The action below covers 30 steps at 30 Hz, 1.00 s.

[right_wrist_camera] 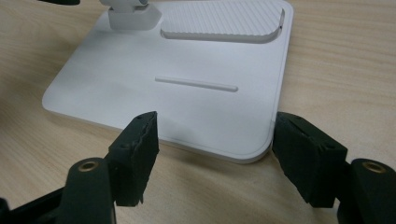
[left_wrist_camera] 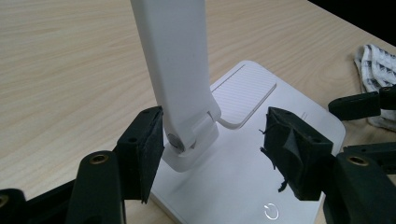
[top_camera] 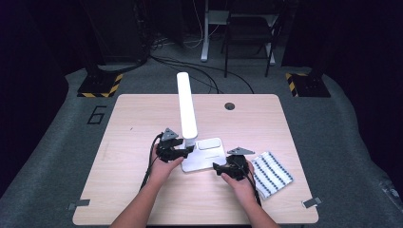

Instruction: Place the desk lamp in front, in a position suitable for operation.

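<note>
- Near the middle of the table (top_camera: 142,114), toward the person's side, sits a white desk lamp (top_camera: 202,154); flat base down, arm (top_camera: 186,104) raised and leaning away from the person.
- Left gripper (top_camera: 186,151) is at the lamp's hinge, on the base's left side. Jaws wide: left pad (left_wrist_camera: 144,149) touches or nearly touches the hinge (left_wrist_camera: 187,135), right pad well apart from it, above the base. Not clamped.
- Right gripper (top_camera: 217,167) is at the base's near right corner (right_wrist_camera: 259,151). Jaws wide, one on each side of that corner; right pad just beside the edge, contact can't be told. Nothing held.
- Base top has a ribbed pad (right_wrist_camera: 219,21) and a thin slot (right_wrist_camera: 196,84).
- Striped cloth (top_camera: 272,173) lies right of the lamp, just beside the right hand (top_camera: 242,183).
- Left hand (top_camera: 164,168) is left of the base.
</note>
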{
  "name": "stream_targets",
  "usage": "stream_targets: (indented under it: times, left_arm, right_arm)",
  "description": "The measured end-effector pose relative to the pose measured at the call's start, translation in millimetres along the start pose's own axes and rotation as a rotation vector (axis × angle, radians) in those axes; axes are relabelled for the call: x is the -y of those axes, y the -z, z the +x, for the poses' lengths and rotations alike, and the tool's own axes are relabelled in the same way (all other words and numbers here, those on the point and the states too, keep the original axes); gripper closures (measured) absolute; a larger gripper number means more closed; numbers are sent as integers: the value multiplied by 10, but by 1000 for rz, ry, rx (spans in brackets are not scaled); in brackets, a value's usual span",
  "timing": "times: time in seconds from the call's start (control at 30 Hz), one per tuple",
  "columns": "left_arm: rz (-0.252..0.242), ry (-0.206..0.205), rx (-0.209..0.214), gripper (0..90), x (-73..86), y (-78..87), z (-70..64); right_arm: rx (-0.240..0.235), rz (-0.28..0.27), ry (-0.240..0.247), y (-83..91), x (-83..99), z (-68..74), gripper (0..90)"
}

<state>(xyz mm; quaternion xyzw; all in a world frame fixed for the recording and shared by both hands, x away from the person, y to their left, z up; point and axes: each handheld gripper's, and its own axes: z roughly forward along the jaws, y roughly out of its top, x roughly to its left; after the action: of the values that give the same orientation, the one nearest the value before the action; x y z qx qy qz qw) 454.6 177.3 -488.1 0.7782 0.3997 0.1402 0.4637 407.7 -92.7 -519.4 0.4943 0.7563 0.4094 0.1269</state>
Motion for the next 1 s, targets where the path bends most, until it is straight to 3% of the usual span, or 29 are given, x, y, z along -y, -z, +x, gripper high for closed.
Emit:
stream_targets:
  times: [0.27, 0.37, 0.43, 0.47, 0.87, 0.9, 0.93, 1.0]
  left_arm:
    - [-1, 10, 13, 379, 18, -56, 75]
    - [-5, 47, 17, 380, 20, -66, 75]
    - [14, 33, 16, 380, -8, -78, 77]
    - [15, 2, 16, 380, -31, -77, 79]
    - [-4, 55, 29, 411, -75, -92, 29]
    - [1, 29, 35, 419, -77, -89, 27]
    - [3, 41, 44, 419, -72, -92, -3]
    - [6, 20, 55, 422, -69, -99, -42]
  right_arm:
    - [-2, 5, -3, 13, 18, -4, 311]
    - [-4, 4, -7, 24, 22, -2, 312]
    - [-5, 5, -10, 29, 26, 1, 311]
    - [-4, 6, -9, 30, 29, 2, 311]
    - [2, 2, -17, 36, 50, -23, 312]
    - [2, 0, -39, 40, 59, -48, 310]
    - [2, 0, -39, 40, 59, -48, 310]
    - [3, -5, -52, 48, 59, -82, 310]
